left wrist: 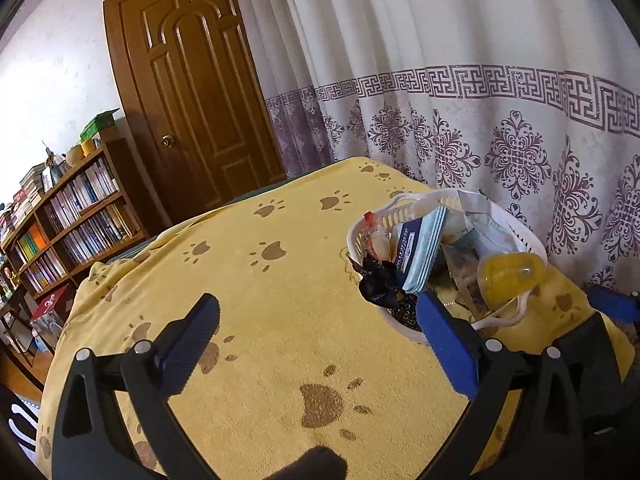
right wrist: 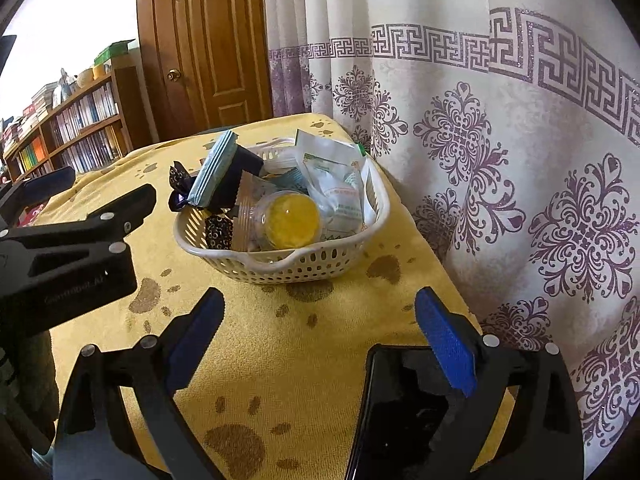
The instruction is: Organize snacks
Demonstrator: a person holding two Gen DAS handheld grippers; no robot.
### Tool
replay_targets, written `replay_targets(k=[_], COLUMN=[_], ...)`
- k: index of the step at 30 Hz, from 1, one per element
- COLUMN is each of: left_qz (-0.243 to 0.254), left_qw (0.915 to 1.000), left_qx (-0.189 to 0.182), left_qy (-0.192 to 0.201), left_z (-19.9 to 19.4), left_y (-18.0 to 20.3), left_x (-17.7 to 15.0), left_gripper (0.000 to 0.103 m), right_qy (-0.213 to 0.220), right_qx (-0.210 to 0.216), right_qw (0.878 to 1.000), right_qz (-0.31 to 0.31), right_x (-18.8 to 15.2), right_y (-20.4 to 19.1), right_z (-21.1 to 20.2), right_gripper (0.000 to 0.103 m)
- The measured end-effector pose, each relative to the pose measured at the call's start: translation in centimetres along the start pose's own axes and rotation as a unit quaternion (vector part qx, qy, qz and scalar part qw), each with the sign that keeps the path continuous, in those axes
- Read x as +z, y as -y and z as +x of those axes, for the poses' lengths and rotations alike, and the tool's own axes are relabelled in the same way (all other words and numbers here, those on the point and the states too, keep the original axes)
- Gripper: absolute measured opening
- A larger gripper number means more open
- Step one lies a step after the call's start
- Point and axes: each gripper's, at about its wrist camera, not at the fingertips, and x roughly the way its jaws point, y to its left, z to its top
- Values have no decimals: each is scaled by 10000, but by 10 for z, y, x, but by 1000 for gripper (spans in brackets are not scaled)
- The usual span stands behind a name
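Observation:
A white slotted basket [right wrist: 280, 270] stands on the yellow paw-print cloth near the curtain, filled with snacks: a yellow jelly cup [right wrist: 289, 221], a blue-and-white packet [right wrist: 218, 170], white sachets [right wrist: 338, 188] and a dark wrapped candy [right wrist: 179, 188]. My right gripper [right wrist: 320, 320] hangs open just in front of the basket, nothing between its fingers. My left gripper [left wrist: 320, 320] is open and empty over bare cloth, with the basket [left wrist: 400, 330] to its right. The same jelly cup [left wrist: 508, 276] and packet [left wrist: 420, 252] show there.
A black phone-like slab [right wrist: 400, 400] lies on the cloth under my right gripper's right finger. The patterned curtain [right wrist: 520, 160] hangs close behind the basket. A wooden door [left wrist: 200, 100] and a bookshelf [left wrist: 72, 224] stand beyond the table's far left edge.

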Motion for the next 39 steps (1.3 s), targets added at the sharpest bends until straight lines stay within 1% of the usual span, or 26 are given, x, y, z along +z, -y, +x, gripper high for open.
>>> replay_targets(k=[15,33,39], left_qz=[-96,59,39], left_qw=[9998,9999,9999], left_qx=[-25,-41,-31], left_qy=[-158,-134,-146], left_z=[9,9,10], left_y=[-2,4,3], left_x=[-4,-5,-6], left_gripper=[98,98,98], right_qy=[-99,-129,-139], right_qx=[-63,-78,-74], right_qw=[9999,9999,9999], right_qz=[43,53,57], right_x=[2,2,2], right_y=[1,1,2], right_z=[8,12,13], right_gripper=[98,98,98])
